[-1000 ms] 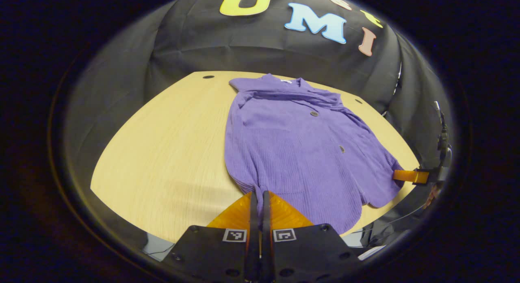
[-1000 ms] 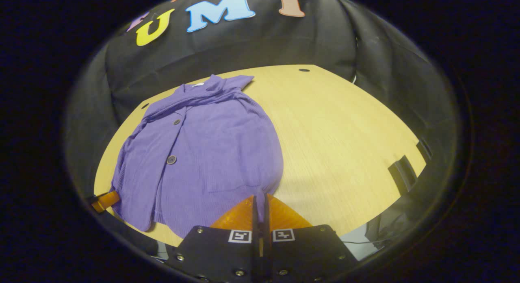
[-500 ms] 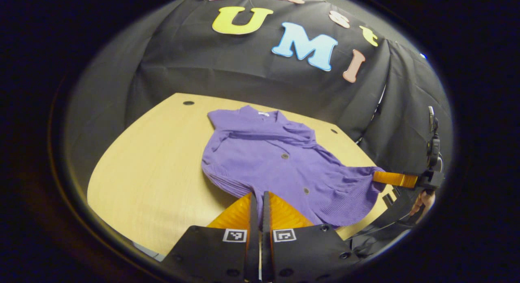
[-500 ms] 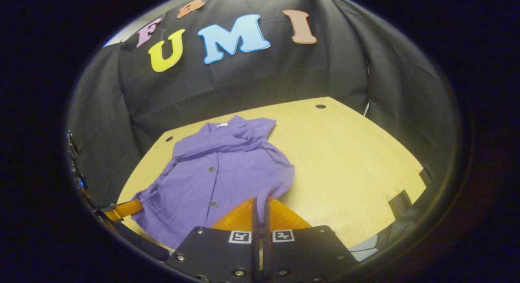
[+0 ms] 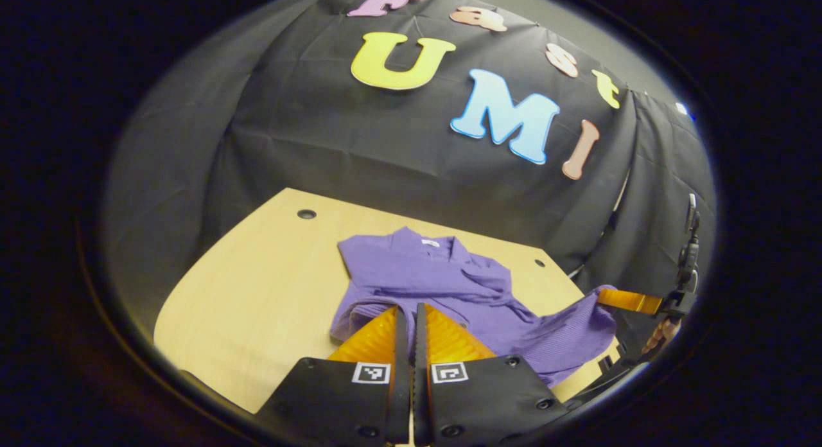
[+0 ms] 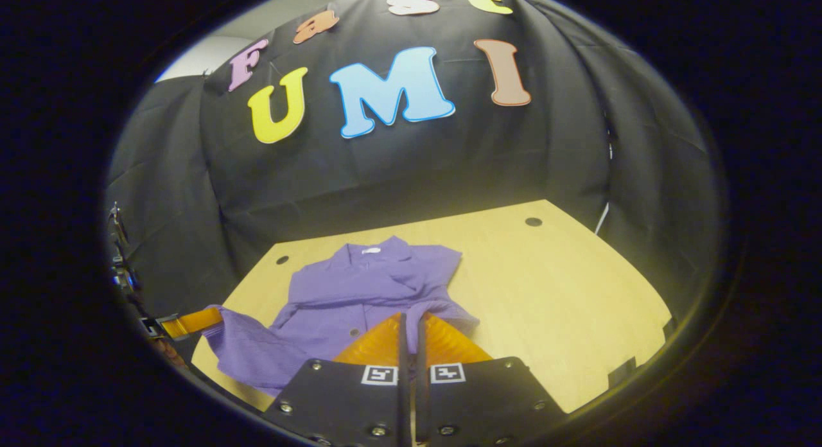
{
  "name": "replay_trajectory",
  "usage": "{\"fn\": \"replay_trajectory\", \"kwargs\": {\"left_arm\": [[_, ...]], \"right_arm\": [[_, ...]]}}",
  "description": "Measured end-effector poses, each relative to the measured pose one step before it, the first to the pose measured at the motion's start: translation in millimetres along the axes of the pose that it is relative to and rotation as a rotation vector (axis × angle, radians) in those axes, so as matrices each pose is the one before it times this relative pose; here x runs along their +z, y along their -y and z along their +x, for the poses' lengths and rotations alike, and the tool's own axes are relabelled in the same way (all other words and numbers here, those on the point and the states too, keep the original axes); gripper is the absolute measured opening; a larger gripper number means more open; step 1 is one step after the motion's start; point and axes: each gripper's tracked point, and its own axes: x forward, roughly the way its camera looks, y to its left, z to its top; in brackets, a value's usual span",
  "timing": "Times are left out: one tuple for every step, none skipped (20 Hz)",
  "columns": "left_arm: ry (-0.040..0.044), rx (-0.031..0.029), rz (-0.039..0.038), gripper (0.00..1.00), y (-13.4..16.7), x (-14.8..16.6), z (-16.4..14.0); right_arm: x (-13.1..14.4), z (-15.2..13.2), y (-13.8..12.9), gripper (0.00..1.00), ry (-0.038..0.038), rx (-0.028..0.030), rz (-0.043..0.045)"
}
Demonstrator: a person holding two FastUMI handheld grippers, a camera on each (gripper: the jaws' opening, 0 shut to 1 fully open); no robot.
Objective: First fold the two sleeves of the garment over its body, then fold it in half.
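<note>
A purple buttoned garment (image 5: 443,270) lies on the wooden table (image 5: 257,286), its collar at the far end. My left gripper (image 5: 406,312) is shut on one corner of the hem, held up above the table. In the left gripper view, my right gripper (image 5: 607,297) is off to the right, shut on the other hem corner. The hem hangs slack between the two. In the right gripper view the garment (image 6: 366,283) shows its collar and chest flat on the table, with the right gripper (image 6: 411,320) pinching the raised hem and the left gripper (image 6: 215,317) at the left.
Black cloth walls close in the table at the back and on both sides. Small round holes (image 5: 306,214) (image 6: 533,221) mark the table's far corners. Bare wood (image 6: 565,293) stretches to the right of the garment. A hand (image 5: 664,331) holds the right gripper.
Both grippers have lifted the hem off the table and carried it toward the collar. The lower half of the garment has risen and folded back, so less of it lies flat.
</note>
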Motion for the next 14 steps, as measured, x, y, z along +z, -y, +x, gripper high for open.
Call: {"fn": "replay_trajectory", "kwargs": {"left_arm": [[0.01129,0.00962,-0.00615,0.09,-2.53,11.73,10.35],[0.00822,0.00669,-0.00354,0.09,-1.25,11.55,11.97],[0.00921,0.01154,0.00616,0.09,-2.17,10.06,14.32],[0.00500,0.01449,0.01303,0.09,-2.65,8.60,15.64],[0.00111,0.01285,0.00942,0.09,-0.97,7.18,14.00],[-0.00033,0.00511,0.00342,0.10,2.51,6.73,15.20],[0.00162,0.00284,0.00283,0.09,1.83,6.99,13.64],[0.00389,0.00862,0.01261,0.09,2.31,5.61,15.08],[0.00703,0.01243,0.01902,0.09,0.50,6.93,14.47],[0.00453,0.00958,0.01944,0.09,0.15,6.59,14.47],[0.00482,0.00511,0.01665,0.09,2.44,6.45,14.19],[0.01551,0.00629,0.01485,0.09,1.28,7.11,15.84],[0.01543,0.00455,0.00970,0.09,0.89,8.18,16.58],[0.00376,0.01128,0.01107,0.08,-0.48,2.65,14.16]], "right_arm": [[10.78,11.63,-0.40,0.04,0.00364,0.01169,0.00866],[10.44,13.00,1.12,0.04,0.00525,0.00689,0.00581],[10.37,13.69,1.95,0.04,0.00494,0.00774,0.00236],[9.47,12.82,3.41,0.04,0.00353,0.00144,-0.00688],[6.71,14.28,4.59,0.04,0.00106,-0.00273,-0.01597],[6.81,13.60,1.92,0.04,-0.00011,0.00534,-0.01223],[6.75,13.88,2.43,0.04,0.00127,0.00439,-0.00717],[4.84,12.74,2.67,0.04,0.00152,0.00601,-0.00588],[5.79,12.15,3.72,0.04,0.00094,0.00057,-0.00357],[4.45,13.55,4.92,0.04,-0.00064,-0.00106,-0.00139],[4.49,13.71,3.44,0.04,-0.00049,-0.00004,-0.00372],[4.20,13.11,3.60,0.04,0.00046,-0.00232,-0.00473],[4.25,12.93,3.15,0.04,-0.00179,0.00011,-0.00272],[2.87,13.57,3.14,0.04,0.00018,-0.00141,-0.00208]]}}
